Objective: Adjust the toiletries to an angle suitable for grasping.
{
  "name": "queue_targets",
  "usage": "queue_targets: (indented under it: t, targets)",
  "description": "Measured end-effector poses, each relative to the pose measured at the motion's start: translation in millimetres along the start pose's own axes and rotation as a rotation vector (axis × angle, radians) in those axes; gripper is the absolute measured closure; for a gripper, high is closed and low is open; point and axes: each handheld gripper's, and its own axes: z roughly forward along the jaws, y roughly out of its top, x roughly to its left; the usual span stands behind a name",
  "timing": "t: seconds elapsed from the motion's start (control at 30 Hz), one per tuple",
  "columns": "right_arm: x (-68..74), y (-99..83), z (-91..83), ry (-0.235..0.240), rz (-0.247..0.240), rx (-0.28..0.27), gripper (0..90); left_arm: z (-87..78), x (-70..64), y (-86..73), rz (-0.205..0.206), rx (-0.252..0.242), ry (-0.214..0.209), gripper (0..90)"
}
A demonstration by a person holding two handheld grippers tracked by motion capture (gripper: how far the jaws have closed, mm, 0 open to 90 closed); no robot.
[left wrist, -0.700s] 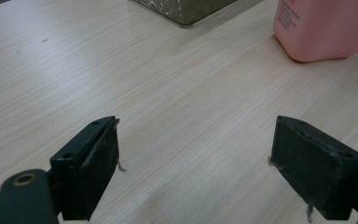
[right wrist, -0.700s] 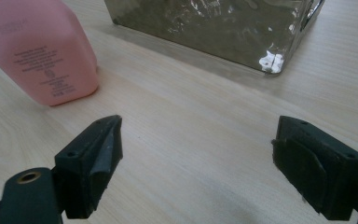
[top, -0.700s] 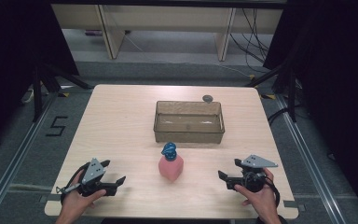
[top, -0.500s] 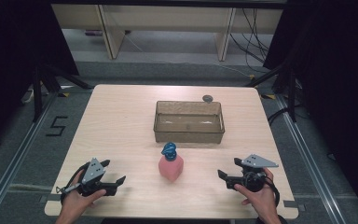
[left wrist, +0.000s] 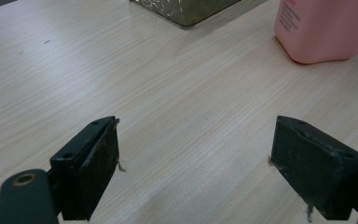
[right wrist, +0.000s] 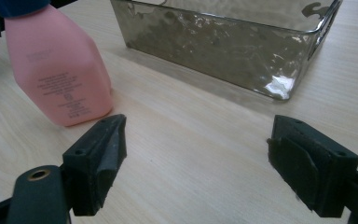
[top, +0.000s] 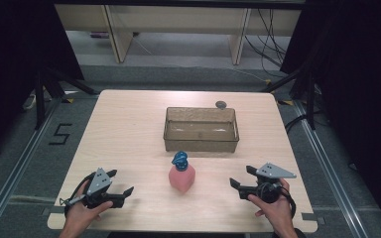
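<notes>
Bottle of pink plastic with a blue cap stands upright near the front middle of the surface, between the two grippers and touched by neither. Just beyond it, toward the far side, sits a clear rectangular plastic bin, its long side running left to right; a small dark round object lies on the surface behind the bin's far right corner.

The left gripper rests low at the near left, its fingers spread wide with nothing between them. In the left gripper view the bottle lies ahead and off to the right of the fingers, so a straight push forward would miss it. The right gripper sits at the near right, fingers likewise spread wide and empty. In the right gripper view the bottle lies ahead and to the left, with the bin further off and to the right.

Both grippers look about equally far from the bottle, the right one perhaps a shade nearer. The bottle's long axis is vertical, so a grasp would likely come in level from the side, closing across its flat body below the cap. Whichever hand goes must swing inward toward the middle before closing.
</notes>
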Motion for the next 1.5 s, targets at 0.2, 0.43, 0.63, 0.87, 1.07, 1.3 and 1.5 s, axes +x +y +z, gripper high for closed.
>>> queue_targets:
  t: [0.2, 0.43, 0.63, 0.87, 1.07, 1.3, 1.5]
  targets:
    - [1.3, 1.1, 0.9, 0.010, -0.014, -0.012, 19.8, -1.0, 2.1, 0.8, 0.018, 0.002, 0.006, 14.8]
    - [7.1, 3.7, 5.2, 0.030, -0.019, -0.038, 19.7, -0.6, -0.5, 0.2, -0.015, 0.000, -0.002, 14.8]
    - [16.1, 6.5, 5.8, 0.058, 0.025, -0.051, 20.2, -0.9, 0.3, 0.3, -0.014, 0.001, 0.004, 14.8]
    - [18.2, 8.8, 8.8, 0.080, 0.009, -0.057, 18.8, -0.3, 0.2, 0.0, -0.022, -0.007, -0.001, 14.8]
    - [21.4, 11.0, 14.2, 0.094, 0.001, -0.079, 16.9, -0.4, 0.2, 0.3, -0.028, -0.010, 0.002, 14.8]
    - [27.7, 15.0, 16.0, 0.112, -0.004, -0.069, 16.3, 0.3, -0.4, 0.0, -0.036, -0.017, 0.002, 14.8]
    - [31.7, 17.0, 21.5, 0.132, -0.009, -0.080, 16.4, -0.8, -0.6, 1.9, -0.031, -0.024, 0.007, 14.8]
